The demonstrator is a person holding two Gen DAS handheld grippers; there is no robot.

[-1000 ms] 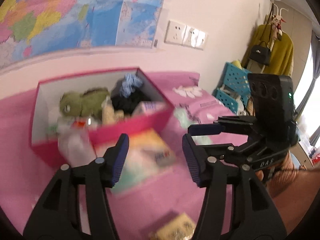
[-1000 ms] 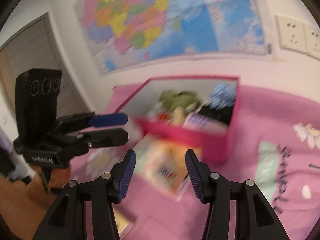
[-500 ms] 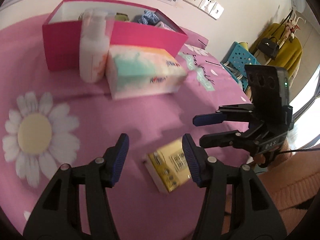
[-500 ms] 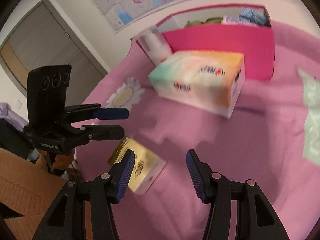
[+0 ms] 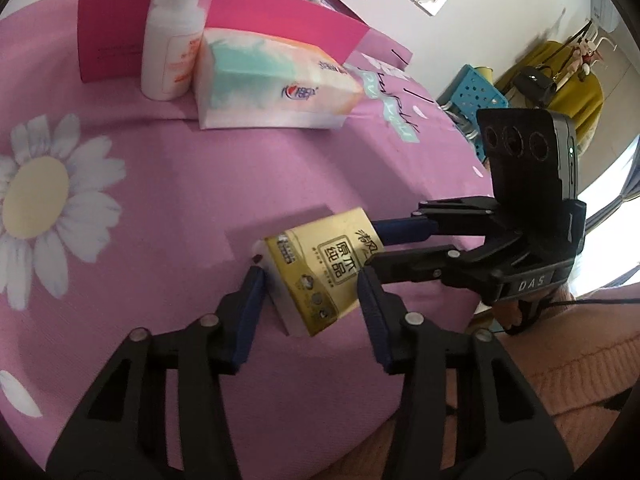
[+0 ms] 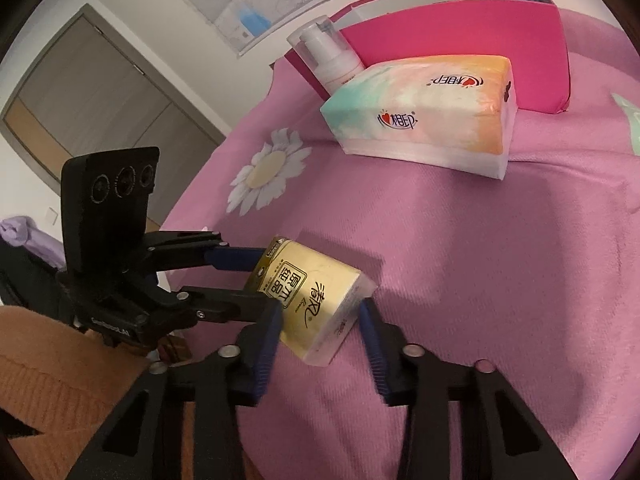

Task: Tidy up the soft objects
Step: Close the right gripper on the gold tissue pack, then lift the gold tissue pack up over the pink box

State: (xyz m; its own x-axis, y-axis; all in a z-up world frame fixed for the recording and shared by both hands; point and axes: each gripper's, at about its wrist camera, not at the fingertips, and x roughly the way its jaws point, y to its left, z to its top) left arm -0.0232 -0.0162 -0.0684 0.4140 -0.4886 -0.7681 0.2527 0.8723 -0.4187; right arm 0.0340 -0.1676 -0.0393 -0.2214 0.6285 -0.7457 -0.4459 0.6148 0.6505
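While both tongs close in on one thing, a small gold plastic-wrapped tissue pack (image 5: 320,276) sits on the pink daisy-print bedspread (image 5: 168,200); the left gripper (image 5: 310,284) has just been narrowing its blue-padded jaws around the pack's short ends, pads at or nearly at the wrap, firm contact unclear; the right gripper (image 6: 320,320) comes from the opposite side, jaws likewise just narrowing, its left pad against the pack, its right pad just clear; beyond both lie a pastel tissue brick (image 6: 424,108), a white pump bottle (image 5: 172,48) and a magenta cardboard box (image 6: 480,40).
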